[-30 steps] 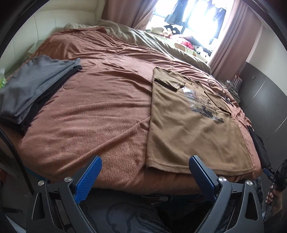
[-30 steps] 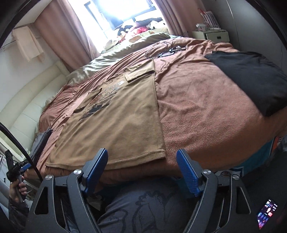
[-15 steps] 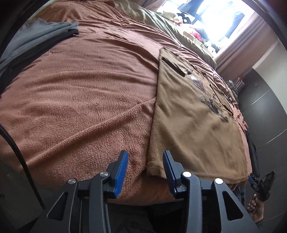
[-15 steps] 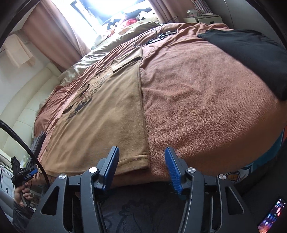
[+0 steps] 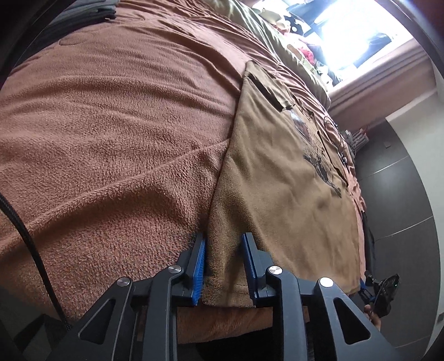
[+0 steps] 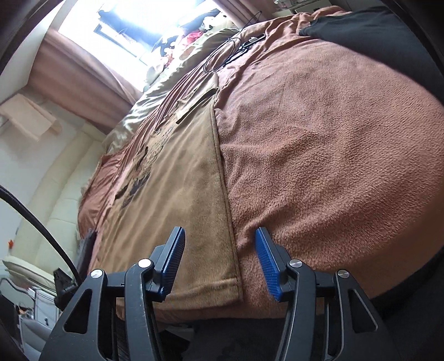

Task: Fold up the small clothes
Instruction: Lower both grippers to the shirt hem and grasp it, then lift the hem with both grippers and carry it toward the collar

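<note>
A tan T-shirt (image 5: 277, 180) with a dark print lies flat on the bed, its hem at the near edge. My left gripper (image 5: 223, 250) has its blue jaws closing on the shirt's near left corner. The cloth is bunched into a ridge between the pads, which press on it. In the right wrist view the same T-shirt (image 6: 180, 180) shows its near right corner between the jaws of my right gripper (image 6: 219, 250). Those jaws are closing but still stand apart. The left finger is over the shirt and the right one over the blanket, neither pressing the cloth.
A brown fleece blanket (image 5: 111, 138) covers the bed. A folded grey stack (image 5: 83, 14) sits at the far left and a black garment (image 6: 374, 30) at the far right. A looped cable (image 6: 222, 55) lies beyond the shirt. An olive duvet (image 5: 263, 33) lies near the window.
Both grippers have come down to the bed's near edge and their jaws have narrowed. The left one has closed around the shirt's left corner, and the right one now straddles the right corner.
</note>
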`<control>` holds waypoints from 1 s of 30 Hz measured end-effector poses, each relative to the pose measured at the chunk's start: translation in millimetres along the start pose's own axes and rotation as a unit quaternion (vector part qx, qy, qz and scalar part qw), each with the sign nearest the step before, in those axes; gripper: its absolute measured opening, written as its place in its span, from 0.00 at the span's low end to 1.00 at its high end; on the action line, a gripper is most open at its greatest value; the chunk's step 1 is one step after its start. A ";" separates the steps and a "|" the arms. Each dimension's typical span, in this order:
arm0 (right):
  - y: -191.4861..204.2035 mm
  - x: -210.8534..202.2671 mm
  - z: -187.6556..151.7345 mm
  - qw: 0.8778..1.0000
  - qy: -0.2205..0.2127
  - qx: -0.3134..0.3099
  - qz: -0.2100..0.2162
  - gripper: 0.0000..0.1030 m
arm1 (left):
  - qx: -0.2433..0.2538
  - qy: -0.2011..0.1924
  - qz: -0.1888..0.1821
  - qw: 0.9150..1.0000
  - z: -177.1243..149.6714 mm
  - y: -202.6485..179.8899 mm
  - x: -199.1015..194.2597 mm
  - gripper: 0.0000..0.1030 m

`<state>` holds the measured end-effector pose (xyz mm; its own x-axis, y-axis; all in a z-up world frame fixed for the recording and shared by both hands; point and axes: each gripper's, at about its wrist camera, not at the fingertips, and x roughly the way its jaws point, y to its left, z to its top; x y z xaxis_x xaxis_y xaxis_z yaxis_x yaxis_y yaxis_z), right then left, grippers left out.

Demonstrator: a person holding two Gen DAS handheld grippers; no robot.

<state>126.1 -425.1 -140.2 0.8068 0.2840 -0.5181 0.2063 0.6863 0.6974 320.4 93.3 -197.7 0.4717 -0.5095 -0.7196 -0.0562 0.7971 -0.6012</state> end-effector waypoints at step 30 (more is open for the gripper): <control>2.2 31.2 -17.0 0.995 -0.002 0.090 0.032 0.01 | -0.070 -0.038 0.020 0.997 -20.3 15.8 -18.5 0.06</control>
<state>142.3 -403.4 -163.3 0.8241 0.3206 -0.4670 0.2487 0.5360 0.8068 292.9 108.8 -200.9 0.5319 -0.4474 -0.7189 -0.1961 0.7608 -0.6186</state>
